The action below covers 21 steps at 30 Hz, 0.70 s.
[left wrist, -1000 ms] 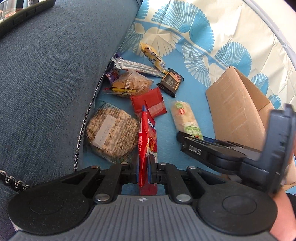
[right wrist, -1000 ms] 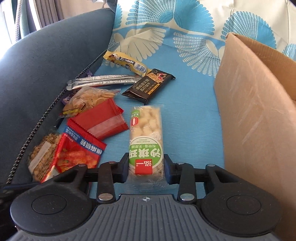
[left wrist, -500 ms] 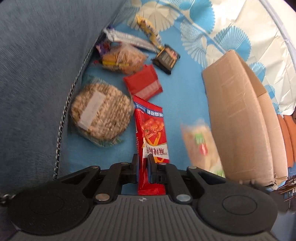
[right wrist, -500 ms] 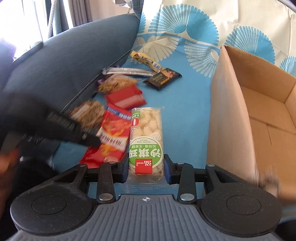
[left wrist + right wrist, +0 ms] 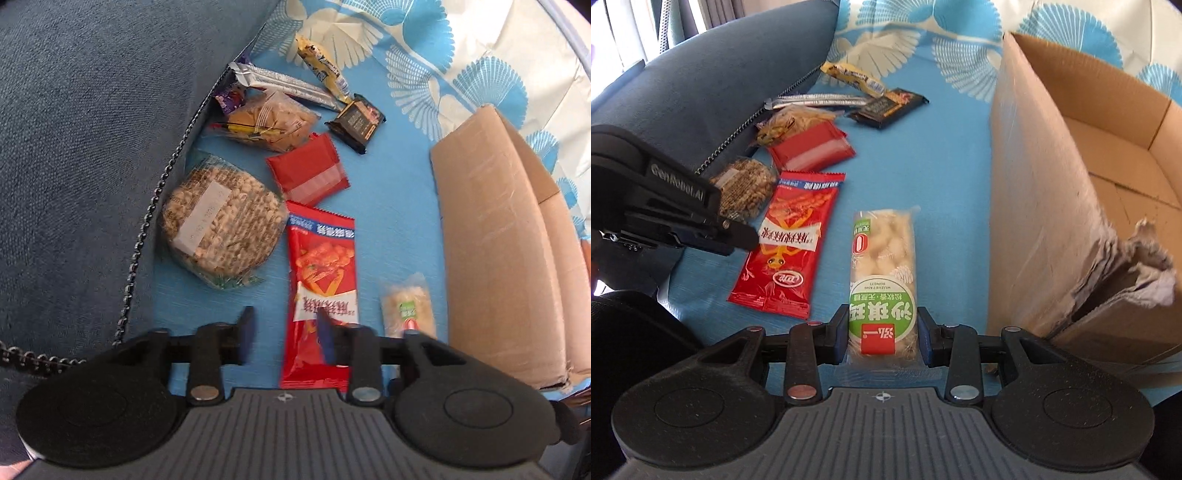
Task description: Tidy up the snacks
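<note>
My left gripper [image 5: 284, 338] is open; the long red snack packet [image 5: 323, 291] lies flat on the blue cloth, partly under its right finger. It also shows in the right wrist view [image 5: 790, 247], with the left gripper [image 5: 701, 229] beside it. My right gripper [image 5: 882, 334] is shut on the green-labelled white snack bar [image 5: 882, 273], held just left of the open cardboard box [image 5: 1045, 206]. The bar appears in the left wrist view [image 5: 406, 306] next to the box [image 5: 495, 243].
Other snacks lie on the cloth: a round cracker pack [image 5: 221, 229], a small red packet [image 5: 308, 170], a bag of biscuits [image 5: 269, 120], a dark bar [image 5: 356, 122], a silver bar [image 5: 284, 85], a yellow bar [image 5: 323, 70]. A blue sofa arm [image 5: 81, 129] stands at the left.
My left gripper has opened and let go of the red packet, which now lies flat. My right gripper, still holding the bar, has moved back beside the box.
</note>
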### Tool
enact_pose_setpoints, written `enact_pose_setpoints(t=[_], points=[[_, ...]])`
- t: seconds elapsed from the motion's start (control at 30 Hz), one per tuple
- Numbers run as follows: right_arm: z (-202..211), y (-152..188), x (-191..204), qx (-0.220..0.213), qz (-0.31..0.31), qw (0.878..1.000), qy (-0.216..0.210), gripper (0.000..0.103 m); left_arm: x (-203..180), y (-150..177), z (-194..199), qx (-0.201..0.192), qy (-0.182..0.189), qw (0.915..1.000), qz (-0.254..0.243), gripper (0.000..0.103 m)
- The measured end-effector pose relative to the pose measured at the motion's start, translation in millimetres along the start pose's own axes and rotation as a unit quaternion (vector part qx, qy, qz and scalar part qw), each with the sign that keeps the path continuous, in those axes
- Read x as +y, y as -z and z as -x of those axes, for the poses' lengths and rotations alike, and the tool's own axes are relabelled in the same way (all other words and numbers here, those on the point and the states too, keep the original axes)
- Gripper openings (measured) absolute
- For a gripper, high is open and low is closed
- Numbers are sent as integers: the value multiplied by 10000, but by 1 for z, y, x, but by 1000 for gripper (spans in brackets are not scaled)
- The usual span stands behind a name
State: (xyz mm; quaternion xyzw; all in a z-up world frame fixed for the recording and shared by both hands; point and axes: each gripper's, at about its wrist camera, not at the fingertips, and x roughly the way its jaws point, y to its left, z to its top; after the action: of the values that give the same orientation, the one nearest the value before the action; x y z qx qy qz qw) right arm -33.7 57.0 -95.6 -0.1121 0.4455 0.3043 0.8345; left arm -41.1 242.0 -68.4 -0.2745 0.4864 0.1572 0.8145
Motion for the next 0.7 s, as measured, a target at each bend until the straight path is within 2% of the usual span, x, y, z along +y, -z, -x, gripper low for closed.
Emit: enact_pose_setpoints(t=[0.03,0.23,0.5,0.7], points=[[1,0,0,11,-6,10000,-27,39,-1,-1,-2,27,19,10000,2,56],[2,-2,-5,43,-119,9995,-277,42,-15,-4,-11,127,-210,9993,-290,69],[-3,-4,-5,116,-64,9994,-311,44,-27,-4,-20,144,-384,9977,-541,75],[-6,-2,-4,136,-33,9995,-283,45,-40,-3,-25,97,-422,9957,-814,75]])
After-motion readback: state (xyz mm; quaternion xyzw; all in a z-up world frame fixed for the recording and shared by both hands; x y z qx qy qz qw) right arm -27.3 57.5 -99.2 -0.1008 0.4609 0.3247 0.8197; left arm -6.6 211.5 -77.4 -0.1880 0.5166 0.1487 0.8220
